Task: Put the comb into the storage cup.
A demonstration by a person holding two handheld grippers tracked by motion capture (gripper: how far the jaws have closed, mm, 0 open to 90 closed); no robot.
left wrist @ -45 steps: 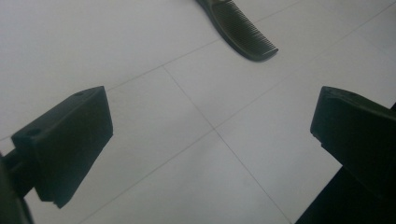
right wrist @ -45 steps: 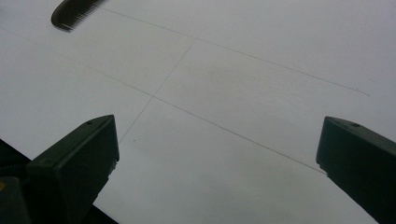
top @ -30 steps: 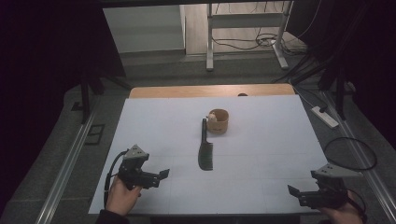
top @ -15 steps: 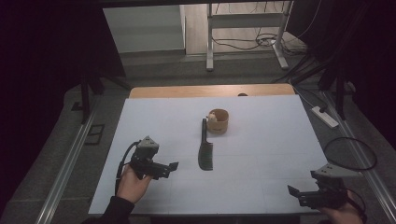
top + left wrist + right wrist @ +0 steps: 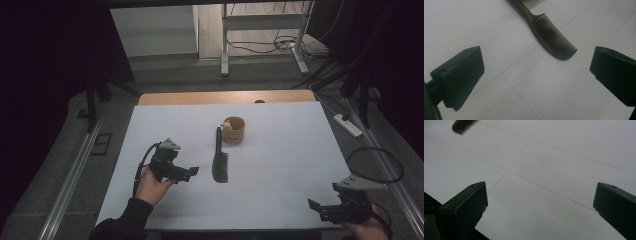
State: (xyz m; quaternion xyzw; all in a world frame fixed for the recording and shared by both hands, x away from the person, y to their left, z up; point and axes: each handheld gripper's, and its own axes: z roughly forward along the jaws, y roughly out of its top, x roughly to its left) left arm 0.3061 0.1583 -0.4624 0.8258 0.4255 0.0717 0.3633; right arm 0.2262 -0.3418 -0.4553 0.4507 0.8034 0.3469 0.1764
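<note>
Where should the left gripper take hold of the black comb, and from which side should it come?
Probably at the thin handle, from above, jaws across its width. The comb lies flat on the table, handle toward the cup; the handle is narrower than the toothed end. The left gripper is open beside it.

comb point(image 5: 464, 125): cut off by top edge | small thing in cup point(image 5: 233, 129): too small to tell

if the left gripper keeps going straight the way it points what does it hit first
Most likely the black comb. The left gripper, jaws open, points across the white table at the comb's toothed end, with bare surface between them. It looks angled downward, so it might touch the table just short of the comb.
</note>
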